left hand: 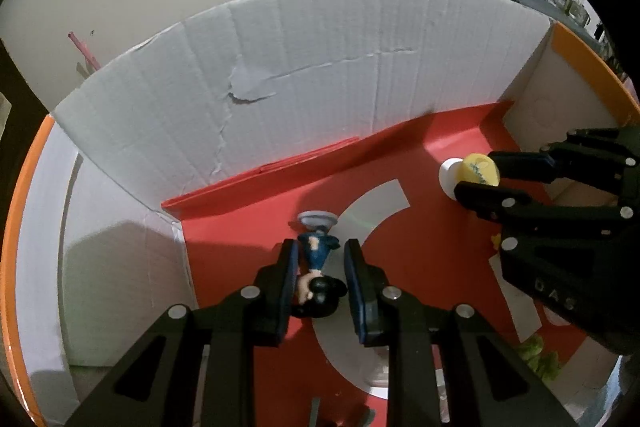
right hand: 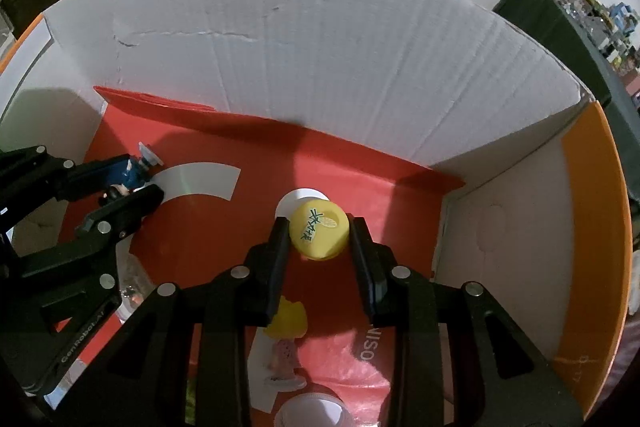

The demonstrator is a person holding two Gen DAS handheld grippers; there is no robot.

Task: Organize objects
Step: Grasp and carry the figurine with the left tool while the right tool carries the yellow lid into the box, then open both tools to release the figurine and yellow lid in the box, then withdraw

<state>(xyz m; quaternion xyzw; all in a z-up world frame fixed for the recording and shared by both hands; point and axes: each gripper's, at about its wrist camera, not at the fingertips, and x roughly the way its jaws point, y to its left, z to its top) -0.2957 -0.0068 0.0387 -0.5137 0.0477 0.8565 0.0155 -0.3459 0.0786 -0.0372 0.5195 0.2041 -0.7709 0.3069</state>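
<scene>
Both claws hold toys low inside the cardboard box (left hand: 280, 67). My left claw (left hand: 318, 263) squeezes a little figurine (left hand: 316, 267) in a blue dress, its round base near the red floor (left hand: 248, 227). Farther right, my right claw (right hand: 319, 239) pinches a yellow-capped bottle (right hand: 318, 233). If I let go early, they could tip and roll.

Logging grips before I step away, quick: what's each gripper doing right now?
Left gripper: shut on the figurine.
Right gripper: shut on the yellow-capped bottle.
</scene>
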